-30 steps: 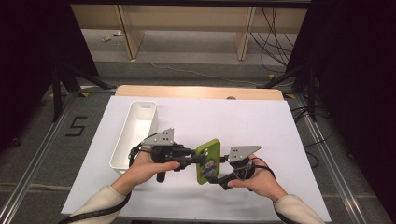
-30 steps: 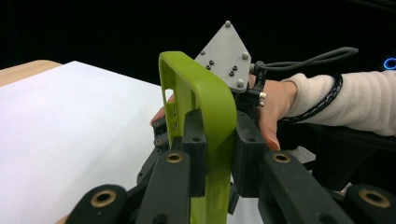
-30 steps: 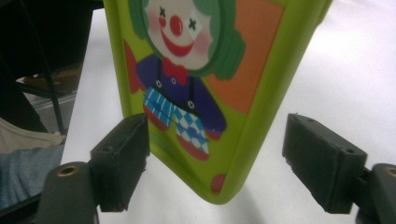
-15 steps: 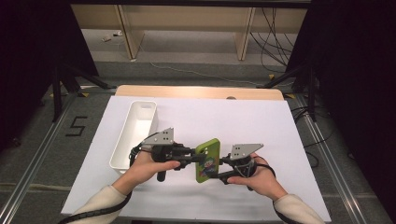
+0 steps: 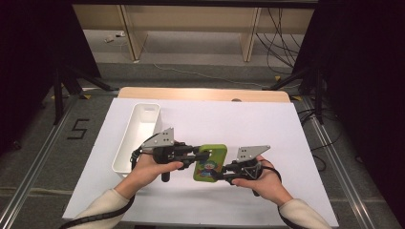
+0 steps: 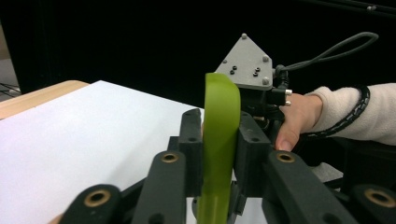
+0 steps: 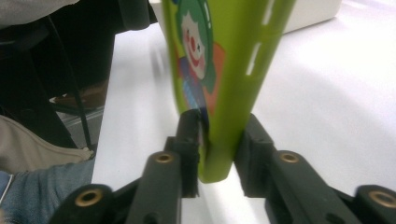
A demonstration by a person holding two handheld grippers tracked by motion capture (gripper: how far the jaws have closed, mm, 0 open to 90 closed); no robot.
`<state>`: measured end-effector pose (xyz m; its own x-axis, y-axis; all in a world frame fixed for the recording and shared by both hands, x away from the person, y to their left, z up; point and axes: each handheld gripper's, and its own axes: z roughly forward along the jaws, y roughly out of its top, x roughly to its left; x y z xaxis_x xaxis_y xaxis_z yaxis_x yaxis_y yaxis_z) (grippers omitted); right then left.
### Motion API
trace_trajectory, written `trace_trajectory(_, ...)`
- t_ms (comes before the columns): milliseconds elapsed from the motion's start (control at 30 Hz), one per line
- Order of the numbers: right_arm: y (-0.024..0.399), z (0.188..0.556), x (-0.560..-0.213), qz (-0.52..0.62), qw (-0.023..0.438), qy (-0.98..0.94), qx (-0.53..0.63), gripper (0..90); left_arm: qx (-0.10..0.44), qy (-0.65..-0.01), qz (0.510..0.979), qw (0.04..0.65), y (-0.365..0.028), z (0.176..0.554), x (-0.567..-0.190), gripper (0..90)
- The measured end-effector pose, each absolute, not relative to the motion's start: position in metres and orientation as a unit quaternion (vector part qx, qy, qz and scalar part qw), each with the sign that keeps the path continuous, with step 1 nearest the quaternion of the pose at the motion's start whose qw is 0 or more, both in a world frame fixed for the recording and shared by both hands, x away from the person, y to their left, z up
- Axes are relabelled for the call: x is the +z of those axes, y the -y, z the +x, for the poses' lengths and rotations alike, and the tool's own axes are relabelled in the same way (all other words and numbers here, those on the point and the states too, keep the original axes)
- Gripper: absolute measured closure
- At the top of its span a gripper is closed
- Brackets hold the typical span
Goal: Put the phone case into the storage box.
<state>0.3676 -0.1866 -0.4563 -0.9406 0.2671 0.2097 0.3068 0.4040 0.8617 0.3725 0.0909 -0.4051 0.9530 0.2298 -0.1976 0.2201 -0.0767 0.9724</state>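
A green phone case (image 5: 209, 162) with a clown picture on it is held just above the white table between both grippers. My left gripper (image 5: 197, 154) is shut on its left edge, and the case (image 6: 218, 140) stands edge-on between the jaws. My right gripper (image 5: 222, 174) is shut on the case's lower right corner; the case (image 7: 224, 65) rises between its pads, clown side to the left. The right gripper's grey plate (image 6: 246, 63) and the hand holding it sit behind the case in the left gripper view.
A long white bin (image 5: 138, 136) stands at the left of the white table sheet (image 5: 248, 121), just beyond the left hand. A wooden strip (image 5: 200, 94) runs along the table's far edge. Dark curtains flank both sides.
The case and both grippers have shifted slightly, with the case tilting a little flatter toward the camera. Both grips hold as before.
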Motion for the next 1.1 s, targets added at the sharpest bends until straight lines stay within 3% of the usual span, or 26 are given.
trace_trajectory(367, 0.186, 0.365, -0.451, -0.191, 0.024, 0.835, -0.516, 78.3, 0.047, -0.164, 0.739, 0.652, -0.088, 0.372, -0.404, 62.9)
trace_trajectory(533, 0.187, 0.364, -0.449, -0.207, 0.022, 0.827, -0.522, 78.4, 0.067, -0.179, 0.742, 0.642, -0.084, 0.368, -0.402, 48.6)
trace_trajectory(767, 0.188, 0.364, -0.447, -0.232, 0.01, 0.82, -0.524, 78.4, 0.107, -0.207, 0.751, 0.618, -0.079, 0.363, -0.398, 15.2)
trace_trajectory(967, 0.184, 0.361, -0.445, -0.264, -0.018, 0.81, -0.523, 78.4, 0.141, -0.225, 0.745, 0.613, -0.074, 0.358, -0.394, 0.7)
trace_trajectory(1100, 0.179, 0.358, -0.441, -0.288, -0.046, 0.8, -0.525, 78.3, 0.169, -0.241, 0.734, 0.612, -0.066, 0.355, -0.389, 0.0)
